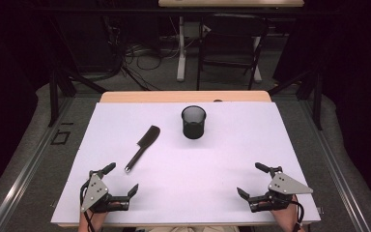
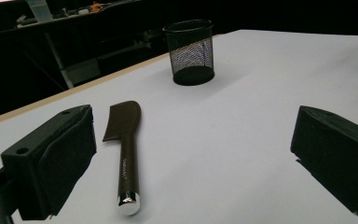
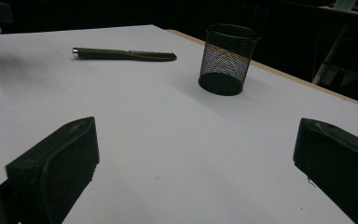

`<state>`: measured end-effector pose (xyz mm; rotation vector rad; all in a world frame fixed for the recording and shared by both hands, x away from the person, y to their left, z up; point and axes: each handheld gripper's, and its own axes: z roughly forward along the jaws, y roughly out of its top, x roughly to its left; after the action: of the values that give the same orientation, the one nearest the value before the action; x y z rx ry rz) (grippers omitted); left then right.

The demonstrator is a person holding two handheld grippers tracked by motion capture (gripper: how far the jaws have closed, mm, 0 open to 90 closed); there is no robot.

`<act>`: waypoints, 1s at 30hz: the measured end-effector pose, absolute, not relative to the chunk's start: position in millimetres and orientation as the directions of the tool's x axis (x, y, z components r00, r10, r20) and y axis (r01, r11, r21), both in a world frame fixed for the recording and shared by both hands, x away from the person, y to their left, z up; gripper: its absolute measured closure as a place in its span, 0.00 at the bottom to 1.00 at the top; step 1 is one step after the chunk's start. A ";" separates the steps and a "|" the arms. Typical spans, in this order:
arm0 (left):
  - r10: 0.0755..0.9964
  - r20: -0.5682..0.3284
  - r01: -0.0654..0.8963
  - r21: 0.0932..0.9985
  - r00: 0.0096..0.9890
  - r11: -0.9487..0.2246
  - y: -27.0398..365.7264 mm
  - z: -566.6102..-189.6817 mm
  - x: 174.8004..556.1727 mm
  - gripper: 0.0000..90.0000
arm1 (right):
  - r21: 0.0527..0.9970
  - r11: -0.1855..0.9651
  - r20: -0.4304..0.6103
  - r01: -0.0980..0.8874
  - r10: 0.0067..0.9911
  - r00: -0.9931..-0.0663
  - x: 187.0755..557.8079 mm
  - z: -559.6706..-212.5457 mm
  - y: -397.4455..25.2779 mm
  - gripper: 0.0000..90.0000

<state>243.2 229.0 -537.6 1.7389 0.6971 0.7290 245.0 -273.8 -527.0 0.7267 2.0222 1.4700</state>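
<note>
The left gripper (image 1: 118, 180) is sitting spread at lower left, lining up with the comb (image 1: 143, 147) lying left of centre; the right gripper (image 1: 255, 181) is waiting spread, the cup (image 1: 193, 122) standing upper centre.

A black comb (image 1: 142, 147) lies flat on the white table (image 1: 222, 159), slanting from near-left to far-right. A black mesh cup (image 1: 193, 122) stands upright farther right. The left gripper (image 1: 123, 180) and right gripper (image 1: 250, 180) rest at the near edge, jaws spread wide.
</note>
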 end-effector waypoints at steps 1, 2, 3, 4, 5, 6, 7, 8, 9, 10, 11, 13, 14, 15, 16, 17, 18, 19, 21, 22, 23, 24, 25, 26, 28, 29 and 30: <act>0.755 0.132 0.101 0.962 0.642 -0.254 228.8 -537.7 243.3 0.00 | 0.958 0.264 -0.107 0.112 0.692 -0.714 244.9 -526.9 -274.0 0.00; 0.755 0.132 0.104 0.961 0.642 -0.256 228.6 -537.9 243.6 0.00 | 0.958 0.263 -0.105 0.114 0.692 -0.714 244.6 -526.8 -274.0 0.00; 0.754 0.132 0.108 0.960 0.643 -0.260 228.4 -538.1 243.8 0.00 | 0.958 0.262 -0.103 0.117 0.694 -0.713 244.4 -526.8 -273.8 0.00; 0.755 0.130 0.109 0.960 0.643 -0.258 228.2 -538.3 244.0 0.00 | 0.957 0.264 -0.105 0.117 0.694 -0.712 244.5 -526.8 -273.8 0.00; 0.756 0.130 0.110 0.960 0.642 -0.258 228.3 -538.1 244.1 0.00 | 0.957 0.264 -0.105 0.117 0.694 -0.712 244.5 -526.8 -273.8 0.00; 0.757 0.126 0.112 0.960 0.642 -0.256 227.9 -538.2 244.5 0.00 | 0.957 0.266 -0.108 0.112 0.692 -0.714 245.0 -526.9 -273.9 0.00; 0.756 0.128 0.114 0.959 0.642 -0.260 227.8 -538.2 244.9 0.00 | 0.957 0.264 -0.102 0.120 0.692 -0.714 245.2 -527.4 -273.6 0.00; 0.756 0.126 0.117 0.959 0.643 -0.260 227.4 -538.3 245.0 0.00 | 0.958 0.264 -0.104 0.116 0.693 -0.713 245.7 -527.7 -273.1 0.00; 0.756 0.126 0.117 0.958 0.643 -0.260 227.0 -538.3 245.0 0.00 | 0.958 0.264 -0.104 0.116 0.693 -0.713 245.7 -527.7 -273.1 0.00; 0.757 0.129 0.117 0.958 0.640 -0.262 226.5 -538.1 245.1 0.00 | 0.957 0.266 -0.105 0.117 0.692 -0.714 245.9 -527.8 -272.8 0.00; 0.759 0.129 0.118 0.958 0.638 -0.262 226.1 -537.9 245.1 0.00 | 0.956 0.268 -0.105 0.118 0.691 -0.716 245.7 -527.9 -272.1 0.00; 0.760 0.126 0.120 0.958 0.638 -0.260 225.6 -537.9 245.2 0.00 | 0.955 0.273 -0.110 0.117 0.689 -0.716 245.9 -527.8 -272.2 0.00; 0.758 0.129 0.119 0.957 0.639 -0.263 225.2 -537.9 245.5 0.00 | 0.955 0.273 -0.108 0.119 0.691 -0.715 246.0 -528.0 -271.9 0.00; 0.758 0.131 0.118 0.957 0.638 -0.264 224.6 -537.8 246.3 0.00 | 0.954 0.273 -0.106 0.122 0.691 -0.715 246.0 -528.1 -271.7 0.00; 0.757 0.133 0.116 0.957 0.639 -0.266 224.0 -537.6 247.5 0.00 | 0.954 0.273 -0.106 0.122 0.691 -0.715 246.0 -528.1 -271.7 0.00; 0.757 0.135 0.117 0.956 0.639 -0.270 223.1 -537.7 248.9 0.00 | 0.953 0.277 -0.107 0.124 0.689 -0.717 246.1 -527.9 -271.8 0.00; 0.758 0.137 0.120 0.954 0.638 -0.274 222.3 -538.1 250.2 0.00 | 0.952 0.279 -0.109 0.123 0.689 -0.717 246.3 -527.9 -271.6 0.00; 0.760 0.136 0.126 0.953 0.636 -0.276 221.0 -538.8 253.0 0.00 | 0.952 0.282 -0.112 0.122 0.688 -0.717 246.6 -527.9 -271.6 0.00; 0.760 0.137 0.128 0.952 0.635 -0.278 220.5 -539.1 254.4 0.00 | 0.953 0.279 -0.111 0.121 0.688 -0.717 247.2 -528.1 -271.3 0.00; 0.761 0.136 0.133 0.951 0.634 -0.280 220.0 -539.2 256.0 0.00 | 0.953 0.279 -0.111 0.121 0.688 -0.717 247.2 -528.1 -271.3 0.00; 0.764 0.134 0.136 0.950 0.631 -0.279 219.4 -539.6 257.5 0.00 | 0.952 0.280 -0.110 0.123 0.688 -0.717 247.6 -528.3 -271.2 0.00; 0.766 0.136 0.140 0.949 0.629 -0.283 219.0 -539.9 259.1 0.00 | 0.952 0.279 -0.109 0.122 0.687 -0.718 247.8 -528.5 -271.1 0.00; 0.768 0.132 0.145 0.948 0.627 -0.282 218.6 -540.2 260.5 0.00 | 0.952 0.280 -0.110 0.122 0.687 -0.719 248.0 -528.4 -270.8 0.00; 0.770 0.129 0.154 0.947 0.624 -0.283 218.3 -540.4 261.7 0.00 | 0.951 0.283 -0.111 0.122 0.686 -0.719 248.0 -528.2 -270.6 0.00; 0.772 0.125 0.161 0.946 0.623 -0.283 217.7 -540.8 263.7 0.00 | 0.951 0.284 -0.111 0.123 0.685 -0.720 248.0 -528.3 -270.1 0.00; 0.775 0.123 0.165 0.945 0.620 -0.282 217.2 -540.9 264.5 0.00 | 0.950 0.288 -0.112 0.124 0.682 -0.723 248.5 -528.7 -269.5 0.00; 0.775 0.123 0.169 0.943 0.620 -0.285 217.1 -540.8 265.5 0.00 | 0.950 0.288 -0.112 0.124 0.682 -0.723 248.5 -528.7 -269.5 0.00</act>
<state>265.5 217.1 -540.8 1.7937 0.7643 0.7207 248.5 -269.5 -528.7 0.7191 2.0544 1.4472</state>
